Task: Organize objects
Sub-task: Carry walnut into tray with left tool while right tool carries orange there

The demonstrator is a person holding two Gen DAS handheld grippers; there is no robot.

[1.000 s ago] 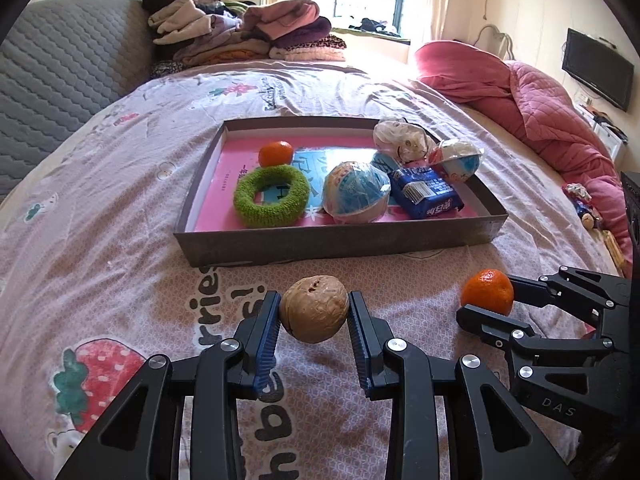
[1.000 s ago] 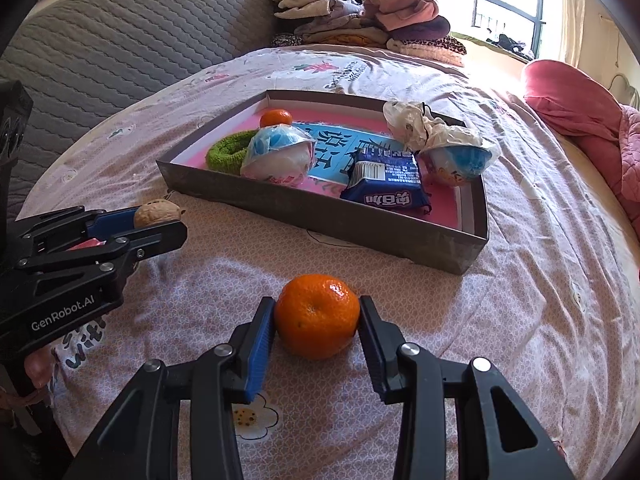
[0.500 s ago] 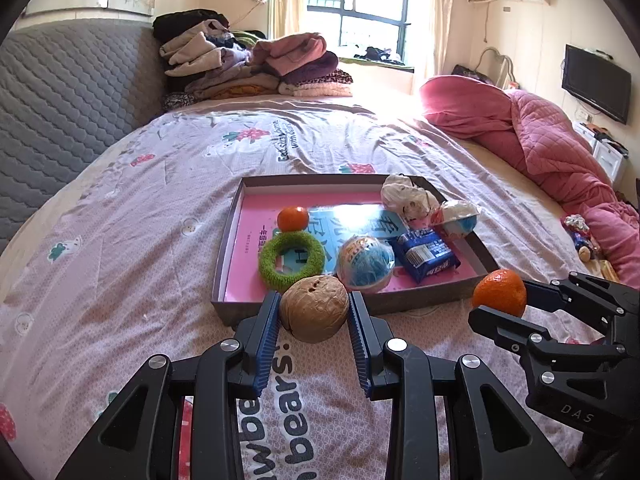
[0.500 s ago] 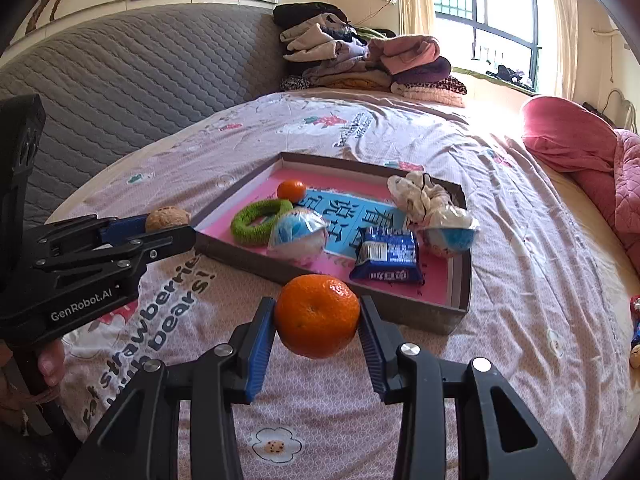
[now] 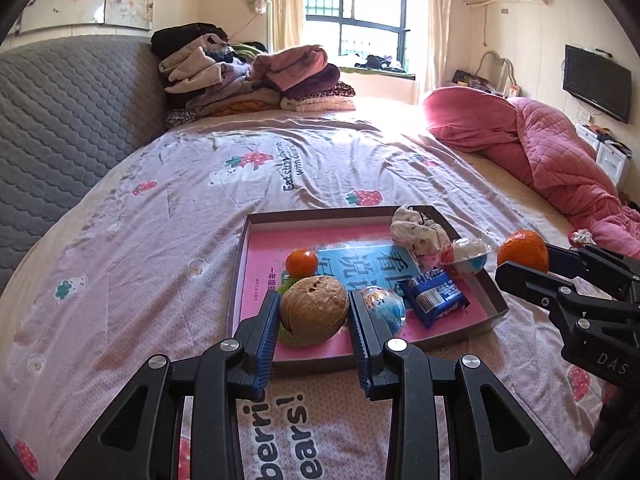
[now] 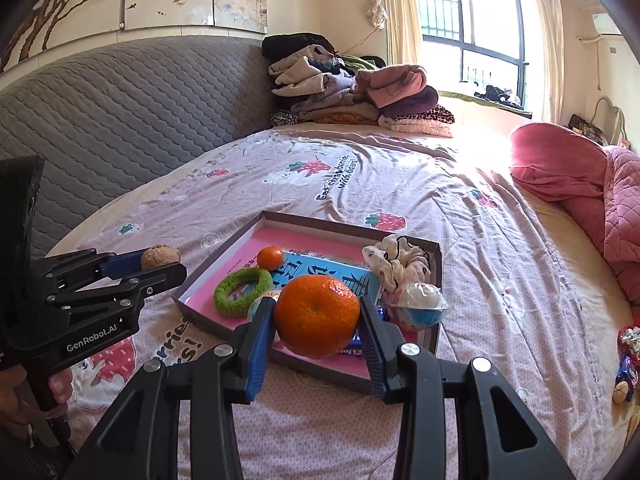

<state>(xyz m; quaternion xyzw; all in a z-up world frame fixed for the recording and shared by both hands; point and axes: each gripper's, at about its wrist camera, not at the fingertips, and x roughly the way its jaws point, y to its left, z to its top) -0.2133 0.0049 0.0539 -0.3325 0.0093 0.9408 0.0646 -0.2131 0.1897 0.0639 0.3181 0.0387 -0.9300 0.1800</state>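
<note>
- Above the near edge of the shallow box (image 5: 464, 336), a walnut (image 5: 313, 311) is being pinched between the blue pads of the left gripper (image 5: 314, 316), clear of the bedsheet (image 5: 160, 240).
- Off to the right, a tangerine (image 6: 317, 316) is being pinched in the same way by the right gripper (image 6: 318, 322), also lifted off the bed and hanging over the near side of the box.
- Both items are round and are being gripped only at their widest part, so a roll-out is being risked if either claw is tilted or loosened too early; the soft sheet slopes away and a dropped item would likely roll off.
- The box is already being crowded: a smaller tangerine (image 5: 302, 261), a green fuzzy ring (image 6: 242, 290), a blue snack packet (image 5: 434, 298), a wrapped blue-and-white ball (image 5: 382, 307), a second wrapped ball (image 6: 418, 304) and a bundle of cloth (image 6: 394, 260) are lying in it, so a release onto one of these is likely to end in a bounce or a nudge.
- The two grippers are being held near each other, and a knock between them is being risked if both are brought to the same free patch of pink floor at the far left.
- The walnut is showing as tan, wrinkled and hard, with a small dark hole on top.
- The tangerine is showing as bright orange, glossy and dimpled, slightly flattened, and noticeably larger than the one in the box.
</note>
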